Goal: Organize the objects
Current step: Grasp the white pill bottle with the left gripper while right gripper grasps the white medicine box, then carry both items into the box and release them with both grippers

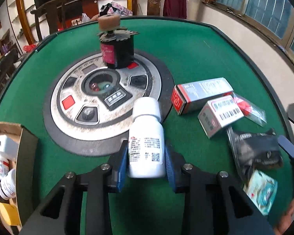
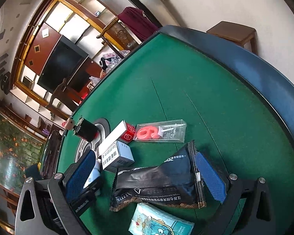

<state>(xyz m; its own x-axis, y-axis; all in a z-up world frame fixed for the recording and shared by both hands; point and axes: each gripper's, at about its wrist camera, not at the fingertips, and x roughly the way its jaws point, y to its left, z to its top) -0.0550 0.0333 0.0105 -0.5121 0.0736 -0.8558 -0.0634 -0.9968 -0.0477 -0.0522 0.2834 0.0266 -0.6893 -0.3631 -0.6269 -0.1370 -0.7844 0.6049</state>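
— What are your jaws doing?

— My left gripper [image 1: 146, 168] is clenched on a white pill bottle [image 1: 146, 139], blue pads pressed to both sides of its label, cap pointing away from me. My right gripper [image 2: 147, 176] has its jaws spread wide, straddling a black snack packet [image 2: 156, 184] without touching it.

— How much room is there to move?

— Open green felt lies beyond the clutter, out to the dark raised rim of the surface [image 2: 225, 101]. At my left a cardboard box [image 1: 19, 150] sits at the near edge with more white bottles inside. Crowded beside the packet: a red-and-white carton [image 1: 198, 95], a grey barcoded box [image 1: 219, 117], a clear sleeve holding a red candle [image 2: 160, 132] and a teal tissue pack [image 2: 158, 223].

— And the room?

— It's a mahjong table; a black canister [image 1: 117, 49] stands on its round centre panel [image 1: 100, 105]. Wooden chairs, a dark television and shelving lie behind.

— Any writing?

— "2021.07.02" on the packet; the bottle's fine print and QR code are too small to read.
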